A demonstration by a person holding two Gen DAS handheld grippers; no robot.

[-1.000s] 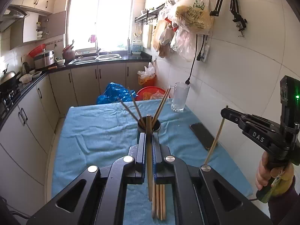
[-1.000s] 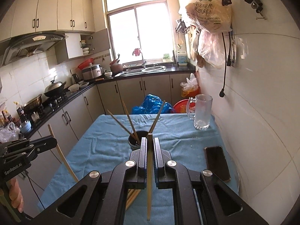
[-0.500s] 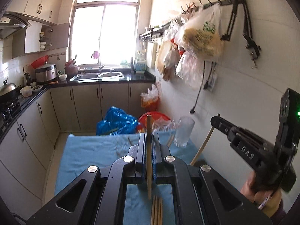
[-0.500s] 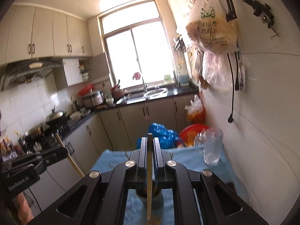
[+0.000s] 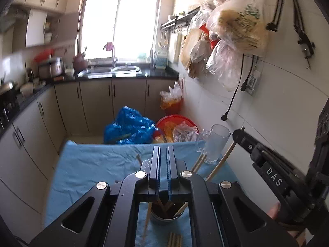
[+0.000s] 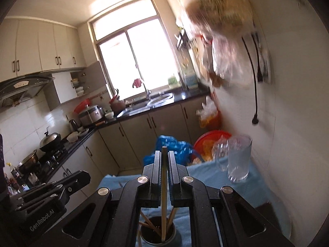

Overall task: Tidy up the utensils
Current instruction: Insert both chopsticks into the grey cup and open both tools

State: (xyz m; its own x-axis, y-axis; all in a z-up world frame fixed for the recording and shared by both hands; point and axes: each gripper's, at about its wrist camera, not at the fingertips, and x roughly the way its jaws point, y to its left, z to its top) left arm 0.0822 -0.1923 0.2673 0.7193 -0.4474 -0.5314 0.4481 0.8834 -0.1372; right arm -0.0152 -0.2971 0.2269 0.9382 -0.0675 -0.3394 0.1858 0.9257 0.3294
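A dark metal cup (image 5: 166,216) holding several wooden chopsticks stands on the blue cloth, right below both grippers; it also shows in the right wrist view (image 6: 158,234). My left gripper (image 5: 163,150) is slightly open and empty above the cup. My right gripper (image 6: 164,154) is shut on a wooden chopstick (image 6: 163,195) whose lower end reaches into the cup. The right gripper body shows in the left wrist view (image 5: 267,164) with its chopstick (image 5: 221,162) slanting down. A few loose chopsticks (image 5: 174,239) lie on the cloth near the cup.
A glass mug (image 5: 213,144) stands at the table's far right by the tiled wall; it also shows in the right wrist view (image 6: 238,158). A dark phone (image 6: 267,207) lies on the right. Blue and red bags (image 5: 131,127) sit on the floor beyond the table.
Both grippers moved in over the cup. The left gripper let go of its chopstick and its jaws parted. The right gripper lowered its chopstick into the cup.
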